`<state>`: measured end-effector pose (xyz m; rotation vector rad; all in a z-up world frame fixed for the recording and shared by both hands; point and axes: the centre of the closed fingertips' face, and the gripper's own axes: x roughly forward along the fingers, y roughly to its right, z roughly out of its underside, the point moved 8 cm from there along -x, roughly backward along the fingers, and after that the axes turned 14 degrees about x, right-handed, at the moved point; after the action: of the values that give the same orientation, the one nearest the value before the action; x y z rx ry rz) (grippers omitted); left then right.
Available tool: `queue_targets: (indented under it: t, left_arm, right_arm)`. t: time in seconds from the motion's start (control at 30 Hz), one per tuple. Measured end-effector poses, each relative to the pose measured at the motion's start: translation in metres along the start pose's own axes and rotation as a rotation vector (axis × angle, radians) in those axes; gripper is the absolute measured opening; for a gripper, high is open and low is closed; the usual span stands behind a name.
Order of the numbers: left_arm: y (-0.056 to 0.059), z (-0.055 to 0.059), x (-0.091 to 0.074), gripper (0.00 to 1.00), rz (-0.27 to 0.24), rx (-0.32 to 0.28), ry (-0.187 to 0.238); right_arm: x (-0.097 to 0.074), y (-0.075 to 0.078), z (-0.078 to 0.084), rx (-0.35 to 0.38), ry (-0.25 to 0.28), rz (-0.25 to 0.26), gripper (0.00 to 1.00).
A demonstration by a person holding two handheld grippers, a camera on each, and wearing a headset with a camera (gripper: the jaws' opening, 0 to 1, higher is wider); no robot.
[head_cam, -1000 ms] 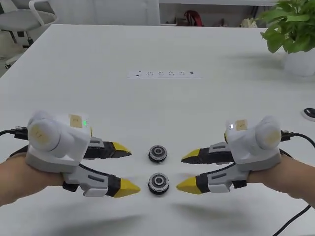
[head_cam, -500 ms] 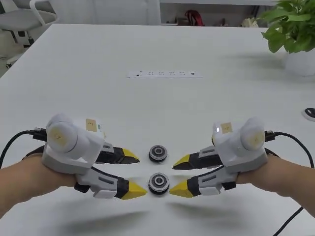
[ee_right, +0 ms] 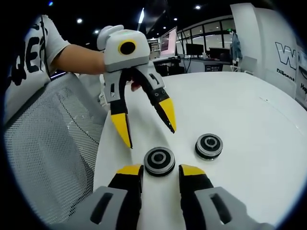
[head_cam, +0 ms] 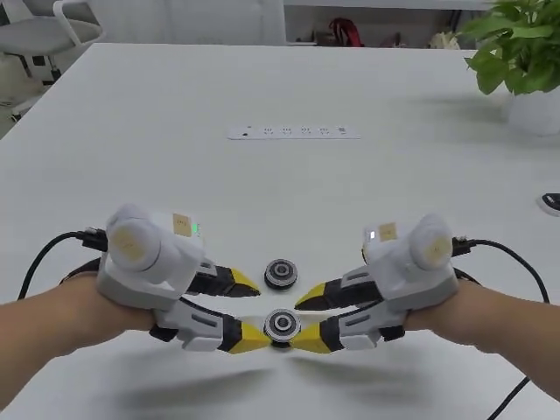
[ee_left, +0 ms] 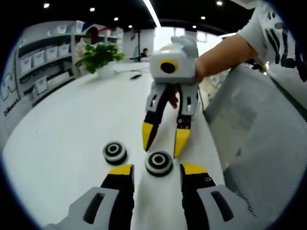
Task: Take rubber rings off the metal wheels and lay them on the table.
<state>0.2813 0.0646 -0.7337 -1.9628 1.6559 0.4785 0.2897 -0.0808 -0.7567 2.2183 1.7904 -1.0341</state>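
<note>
Two small metal wheels with black rubber rings lie on the white table (head_cam: 280, 188). The near wheel (head_cam: 283, 325) sits between both grippers' yellow tips. The far wheel (head_cam: 281, 272) lies just behind it. My left gripper (head_cam: 254, 312) comes in from the left, open, its lower tip right beside the near wheel. My right gripper (head_cam: 300, 324) faces it from the right, open too. In the left gripper view the near wheel (ee_left: 159, 163) lies just ahead of my own tips (ee_left: 157, 170), the far wheel (ee_left: 115, 153) to its left. The right gripper view has the near wheel (ee_right: 159, 161) at its tips (ee_right: 161, 170).
A white power strip (head_cam: 293, 132) lies mid-table. A potted plant (head_cam: 525, 70) stands at the far right, with a dark object (head_cam: 551, 201) at the right edge. An office chair (head_cam: 52, 31) stands beyond the far left corner. Cables trail from both grippers.
Both grippers have moved inward toward each other, and their lower tips now flank the near wheel. The wheels have stayed put.
</note>
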Motion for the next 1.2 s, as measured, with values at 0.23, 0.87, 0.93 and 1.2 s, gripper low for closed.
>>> queue_targets:
  t: [0.23, 0.87, 0.93, 1.2]
  left_arm:
    - [0.002, -0.002, 0.008, 0.34, 0.014, 0.014, -0.009]
    - [0.006, -0.001, 0.021, 0.17, -0.012, 0.027, -0.021]
    - [0.007, -0.001, 0.022, 0.17, -0.016, 0.022, -0.015]
    - [0.007, 0.0, 0.023, 0.14, -0.053, 0.018, -0.005]
  right_arm:
    - [0.003, -0.001, 0.002, -0.009, -0.004, 0.007, 0.24]
    - [0.003, 0.0, 0.005, -0.005, -0.003, 0.007, 0.2]
    - [0.003, 0.0, 0.006, -0.003, -0.002, 0.008, 0.2]
    - [0.001, 0.001, 0.007, -0.001, 0.0, 0.008, 0.17]
